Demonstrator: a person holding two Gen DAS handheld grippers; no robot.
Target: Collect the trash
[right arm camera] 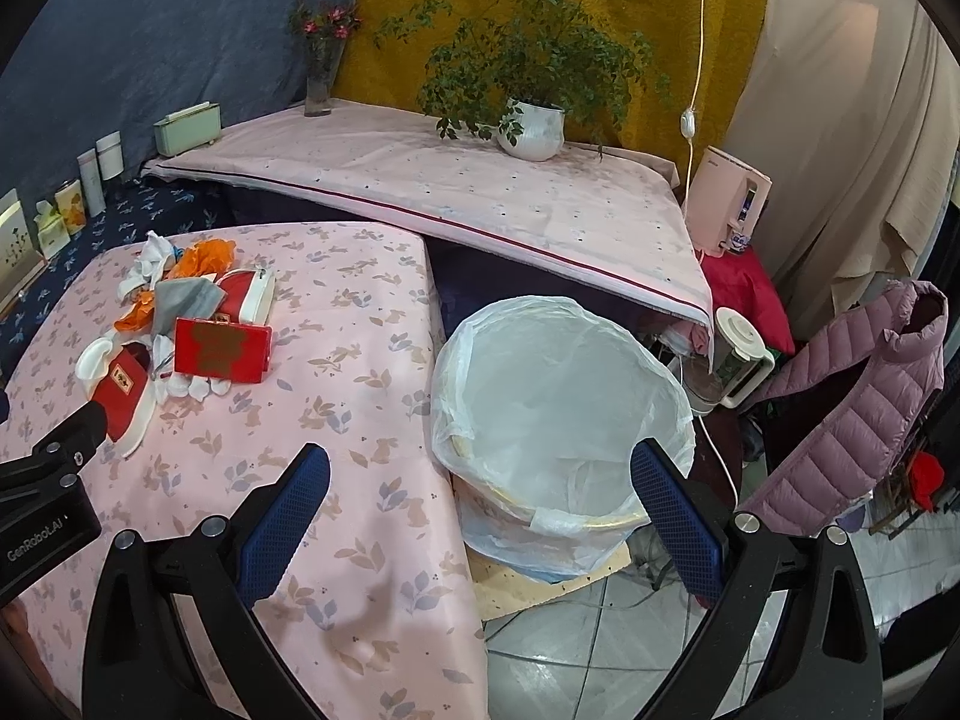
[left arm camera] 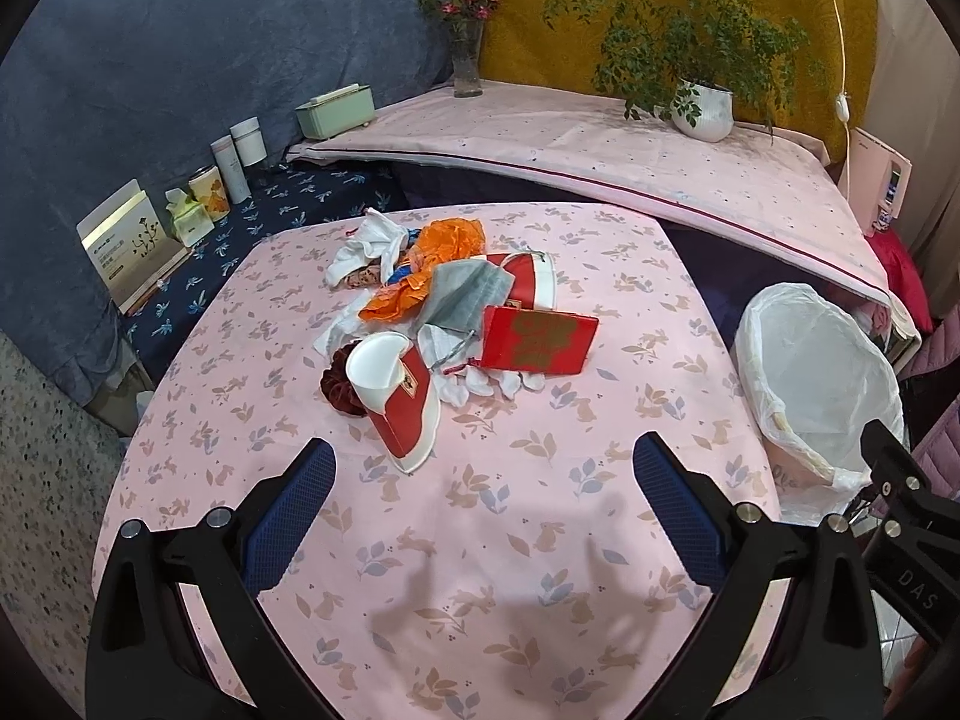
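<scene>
Both tools gape empty: the left tool point(left arm camera: 483, 480) hovers over the pink worktop point(left arm camera: 480, 570); the trash pile point(left arm camera: 444, 306) lies at its twelve o'clock; the right tool point(right arm camera: 480, 492) faces the lined bin point(right arm camera: 558, 396), beside the worktop.

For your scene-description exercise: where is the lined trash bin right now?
The lined trash bin stands on the floor just off the right edge of the pink table, in front of the raised pink-covered shelf; the right gripper hovers above it.

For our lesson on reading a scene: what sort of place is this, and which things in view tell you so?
Probably a lived-in room at home, not a workshop: a potted plant and a vase of flowers on a cloth-covered ledge, a quilted jacket hanging nearby, and a bag-lined bin beside the table.
</scene>
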